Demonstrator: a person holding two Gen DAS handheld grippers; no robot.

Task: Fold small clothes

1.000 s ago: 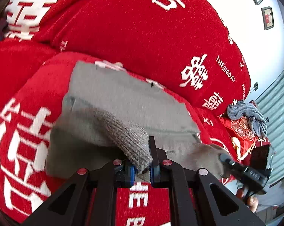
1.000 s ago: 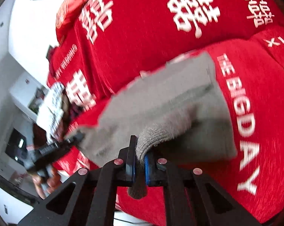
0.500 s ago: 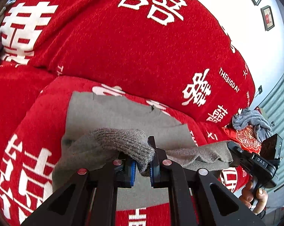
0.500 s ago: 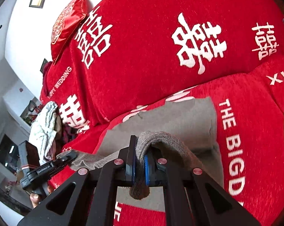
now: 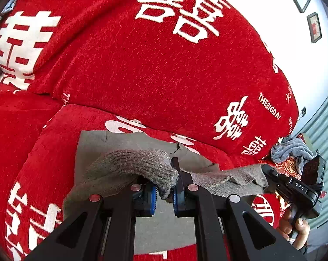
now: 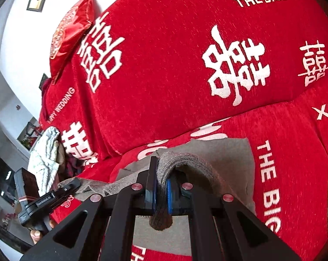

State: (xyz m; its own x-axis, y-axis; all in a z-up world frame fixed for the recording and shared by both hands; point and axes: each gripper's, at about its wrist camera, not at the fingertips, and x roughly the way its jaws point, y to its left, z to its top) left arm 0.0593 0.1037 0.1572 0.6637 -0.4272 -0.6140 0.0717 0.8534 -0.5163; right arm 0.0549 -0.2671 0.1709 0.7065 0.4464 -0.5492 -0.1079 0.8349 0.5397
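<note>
Red wedding-print sofa cover [image 5: 124, 69] throughout. Grey knit garment [image 5: 129, 143] spread on seat, near edge lifted. Left gripper [image 5: 165, 192] and right gripper [image 6: 161, 190] each clamped on ribbed hem. Soft, light, limp; best held at hem corners.

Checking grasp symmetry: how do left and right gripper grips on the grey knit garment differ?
Left gripper pinches a ribbed edge that humps above its fingers; right gripper has a ribbed end hanging down through and below its fingers. The left gap looks wider than the right. Both are shut on the same grey knit garment, lifted over the red sofa cover.
</note>
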